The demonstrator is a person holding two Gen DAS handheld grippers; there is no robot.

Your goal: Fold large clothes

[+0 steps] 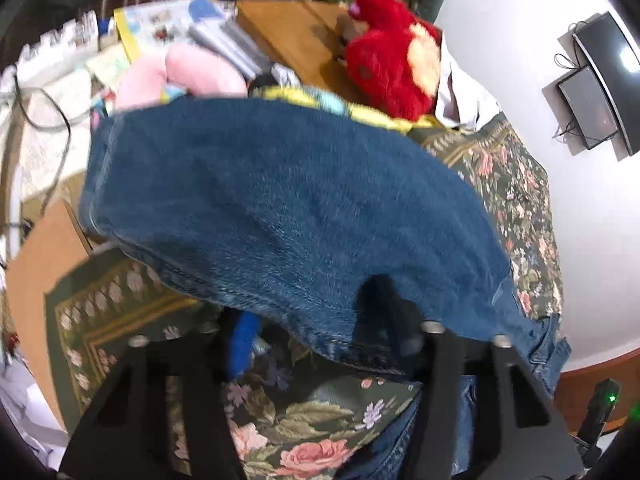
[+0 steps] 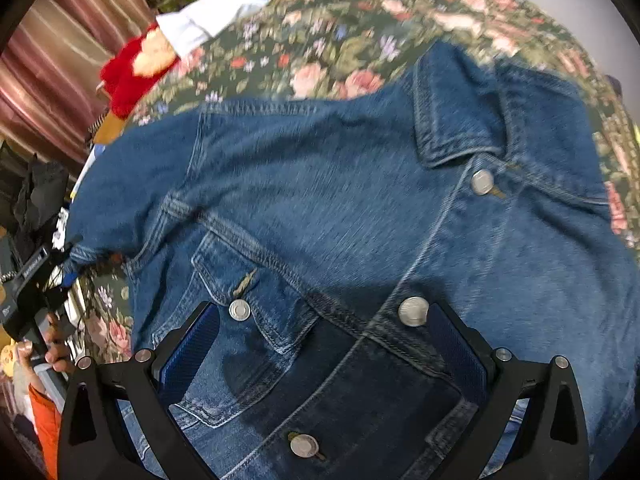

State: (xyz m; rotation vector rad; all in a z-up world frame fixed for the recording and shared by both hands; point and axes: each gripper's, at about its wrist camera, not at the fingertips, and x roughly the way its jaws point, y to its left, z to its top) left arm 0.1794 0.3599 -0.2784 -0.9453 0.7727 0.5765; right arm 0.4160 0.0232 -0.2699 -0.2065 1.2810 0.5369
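Observation:
A blue denim jacket (image 2: 360, 208) lies front up on a floral bedspread (image 2: 340, 40), collar at the upper right, metal buttons down the front. My right gripper (image 2: 320, 340) is open and hovers just above the chest pocket and button placket, holding nothing. In the left wrist view one sleeve of the jacket (image 1: 280, 208) is lifted off the bedspread (image 1: 304, 416) and drapes across the left gripper (image 1: 316, 332). Its fingers stand apart, and the cloth hides the right fingertip. In the right wrist view the left gripper (image 2: 60, 268) holds the sleeve end at the far left.
A red plush toy (image 1: 388, 64), a pink cushion (image 1: 180, 76), books and a wooden board (image 1: 296, 36) clutter the far side. A white shirt (image 2: 224, 12) lies at the bedspread's far edge. Monitors (image 1: 600, 80) stand on the white floor to the right.

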